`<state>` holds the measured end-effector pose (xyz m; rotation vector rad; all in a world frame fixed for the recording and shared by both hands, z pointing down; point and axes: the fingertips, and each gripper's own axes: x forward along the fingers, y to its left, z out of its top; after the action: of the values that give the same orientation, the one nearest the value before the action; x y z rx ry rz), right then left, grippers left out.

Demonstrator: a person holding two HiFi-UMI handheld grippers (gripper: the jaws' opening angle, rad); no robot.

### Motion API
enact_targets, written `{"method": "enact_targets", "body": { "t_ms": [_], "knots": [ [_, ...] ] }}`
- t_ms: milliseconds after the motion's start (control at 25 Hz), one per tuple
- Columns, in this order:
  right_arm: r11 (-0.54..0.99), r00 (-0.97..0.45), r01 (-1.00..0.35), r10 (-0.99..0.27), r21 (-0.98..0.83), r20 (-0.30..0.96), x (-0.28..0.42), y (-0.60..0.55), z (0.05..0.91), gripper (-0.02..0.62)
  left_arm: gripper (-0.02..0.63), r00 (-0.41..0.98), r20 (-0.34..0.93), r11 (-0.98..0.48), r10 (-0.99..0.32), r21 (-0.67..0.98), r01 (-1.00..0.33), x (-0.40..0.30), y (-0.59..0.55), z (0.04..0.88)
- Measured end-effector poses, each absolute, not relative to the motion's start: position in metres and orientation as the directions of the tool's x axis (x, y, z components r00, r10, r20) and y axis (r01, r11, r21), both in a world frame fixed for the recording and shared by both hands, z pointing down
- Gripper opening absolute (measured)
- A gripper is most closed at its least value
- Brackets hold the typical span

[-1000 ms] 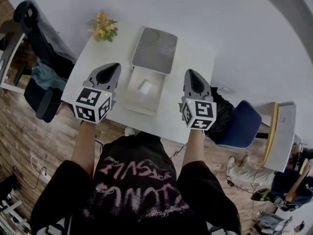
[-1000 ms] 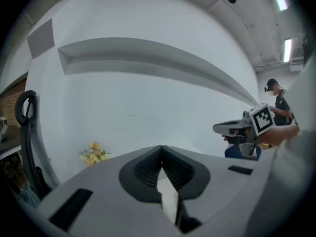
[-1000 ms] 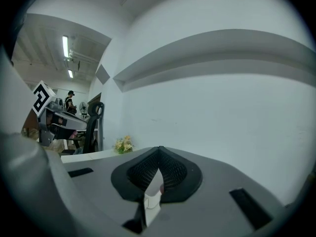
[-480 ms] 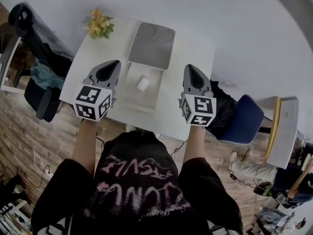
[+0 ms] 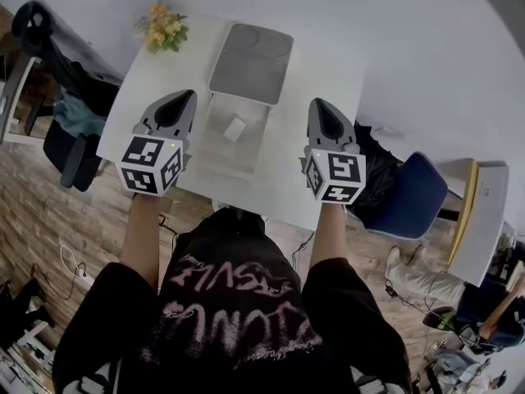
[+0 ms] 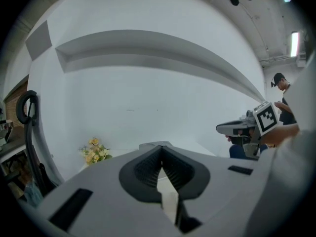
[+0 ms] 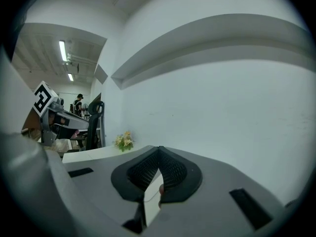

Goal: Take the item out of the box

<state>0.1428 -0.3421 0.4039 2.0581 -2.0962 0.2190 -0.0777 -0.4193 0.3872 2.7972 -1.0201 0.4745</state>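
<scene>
An open white box (image 5: 215, 148) stands in the middle of the white table (image 5: 324, 64), its grey-lined lid (image 5: 250, 60) folded back on the far side. A small white item (image 5: 235, 128) lies inside it. My left gripper (image 5: 189, 95) hovers just left of the box, jaws shut with nothing between them (image 6: 161, 147). My right gripper (image 5: 317, 103) hovers to the box's right, farther from it, also shut and empty (image 7: 158, 148). Both point toward the far wall, and neither touches the box.
A small bunch of yellow flowers (image 5: 162, 31) stands at the table's far left corner. A black office chair (image 5: 61, 64) is left of the table and a blue chair (image 5: 406, 199) right of it. A white wall lies beyond the table.
Both grippers have eased a little forward and down on either side of the box. Their jaws stay shut, and the box and item have not moved.
</scene>
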Motion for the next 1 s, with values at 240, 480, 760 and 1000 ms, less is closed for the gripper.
{"method": "enact_targets", "body": {
  "t_ms": [240,480,760,1000],
  "knots": [
    [0.029,-0.026,-1.0,-0.964,0.008,0.263,0.153,-0.336,0.421,0.009,0.002,0.718,0.366,-0.769,-0.593,0.009,-0.64,-0.062,-0.411,0.402],
    [0.034,-0.033,-0.999,-0.955,-0.002,0.295,0.158,-0.33,0.441,0.009,0.002,0.719,0.405,-0.782,-0.564,0.016,-0.623,-0.047,-0.401,0.418],
    [0.029,-0.041,-0.999,-0.94,-0.041,0.338,0.166,-0.323,0.468,0.009,0.002,0.712,0.46,-0.792,-0.531,0.031,-0.61,-0.035,-0.391,0.447],
    [0.028,-0.052,-0.997,-0.928,-0.069,0.368,0.17,-0.314,0.493,0.009,0.002,0.698,0.505,-0.792,-0.508,0.045,-0.609,-0.026,-0.382,0.476]
  ]
}}
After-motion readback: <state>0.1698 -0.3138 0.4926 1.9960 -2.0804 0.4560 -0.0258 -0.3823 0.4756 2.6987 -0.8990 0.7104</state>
